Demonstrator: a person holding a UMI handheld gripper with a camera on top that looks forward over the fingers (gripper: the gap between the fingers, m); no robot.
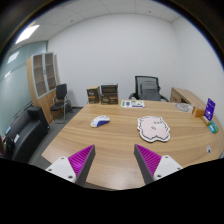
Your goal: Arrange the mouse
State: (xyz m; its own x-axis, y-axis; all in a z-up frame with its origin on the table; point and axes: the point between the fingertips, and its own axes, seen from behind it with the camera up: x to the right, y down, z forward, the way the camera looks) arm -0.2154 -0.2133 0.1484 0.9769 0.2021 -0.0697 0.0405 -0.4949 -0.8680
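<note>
gripper view | mouse (100, 122) long axis sideways | claw (115, 160) open, apart

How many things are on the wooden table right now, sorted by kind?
Computer mouse: 1, a white and blue one beyond the open gripper.
Mouse pad: 1, a pink and white patterned one.
Purple upright box: 1.
Papers: 1 flat white stack at the far edge.
Total: 4 on the light wooden table; smaller items are too small to tell.
</note>
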